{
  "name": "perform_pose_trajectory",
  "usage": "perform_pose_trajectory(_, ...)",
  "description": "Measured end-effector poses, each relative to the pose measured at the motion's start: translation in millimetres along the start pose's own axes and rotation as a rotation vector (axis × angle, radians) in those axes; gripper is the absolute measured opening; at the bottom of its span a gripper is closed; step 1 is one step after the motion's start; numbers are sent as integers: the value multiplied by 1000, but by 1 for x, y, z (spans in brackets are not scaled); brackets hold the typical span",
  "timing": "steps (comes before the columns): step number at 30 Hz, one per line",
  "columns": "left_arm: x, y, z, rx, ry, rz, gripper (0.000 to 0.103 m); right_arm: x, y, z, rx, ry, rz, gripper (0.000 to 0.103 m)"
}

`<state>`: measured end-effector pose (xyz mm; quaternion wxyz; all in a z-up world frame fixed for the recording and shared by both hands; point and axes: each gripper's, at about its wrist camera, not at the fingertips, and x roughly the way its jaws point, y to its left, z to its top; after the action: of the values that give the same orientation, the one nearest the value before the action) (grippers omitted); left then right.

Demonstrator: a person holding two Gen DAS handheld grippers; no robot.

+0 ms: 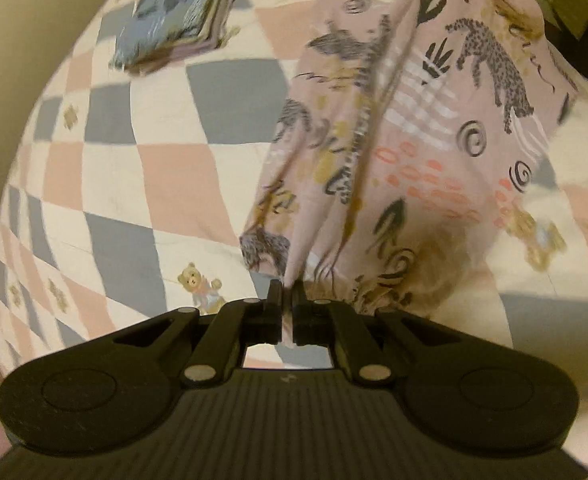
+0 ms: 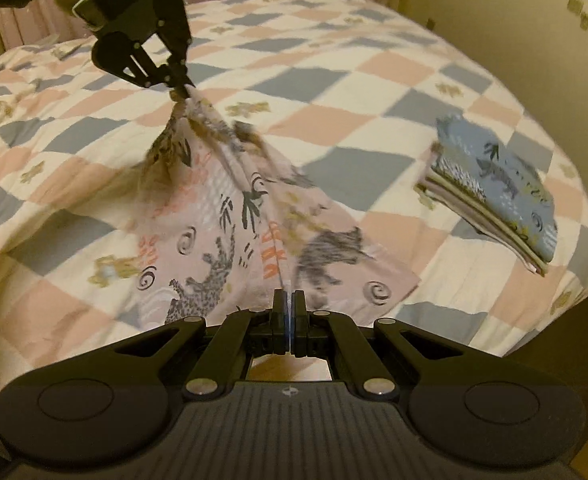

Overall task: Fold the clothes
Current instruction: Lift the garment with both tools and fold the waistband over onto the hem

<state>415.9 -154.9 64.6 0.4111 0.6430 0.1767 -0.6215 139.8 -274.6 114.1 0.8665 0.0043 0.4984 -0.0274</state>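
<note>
The left tool [image 1: 287,292] had its two black fingers [image 1: 273,294] drawn together until only a thin slit remained, with a pinch of the pink printed cloth [image 1: 414,140] caught between the tips. Seen from the right wrist camera, the left tool [image 2: 184,90] hung raised, its fingers angled downward and pinched on a gathered corner of the cloth [image 2: 221,216]. The right tool [image 2: 289,300] was likewise closed, its fingers [image 2: 278,304] nearly meeting on the near edge of the cloth, pointing forward and held lower than the left.
</note>
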Motion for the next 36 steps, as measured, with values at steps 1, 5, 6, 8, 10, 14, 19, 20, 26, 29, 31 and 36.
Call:
perform_pose_trajectory(1,9,8,6,-15,10,-13,2,8,-12,1,2,9,10,0)
perform_pose_trajectory(5,45,32,17,-56,48,-63,2,44,-53,3,46,46,49,0)
perform_pose_trajectory(6,54,37,19,-65,56,-77,2,52,-63,2,74,54,62,0)
perform_pose_trajectory(8,69,44,22,-81,66,-96,2,69,-80,1,125,72,86,0)
perform_pose_trajectory(10,83,49,25,-100,76,-111,2,83,-95,-1,165,84,103,0)
perform_pose_trajectory(14,102,56,29,-121,92,-133,2,101,-115,0,195,86,103,0)
perform_pose_trajectory(19,111,62,29,-156,96,-149,2,116,-135,4,219,84,95,0)
perform_pose_trajectory(20,112,63,29,-164,96,-151,2,118,-138,4,221,85,95,0)
perform_pose_trajectory(26,121,69,29,-208,94,-160,3,138,-152,6,227,93,93,0)
perform_pose_trajectory(29,121,74,27,-252,85,-156,3,144,-157,8,230,92,90,0)
perform_pose_trajectory(31,121,75,25,-275,78,-149,3,148,-159,8,228,92,88,0)
perform_pose_trajectory(36,124,74,19,-325,85,-137,14,168,-161,5,225,132,102,0)
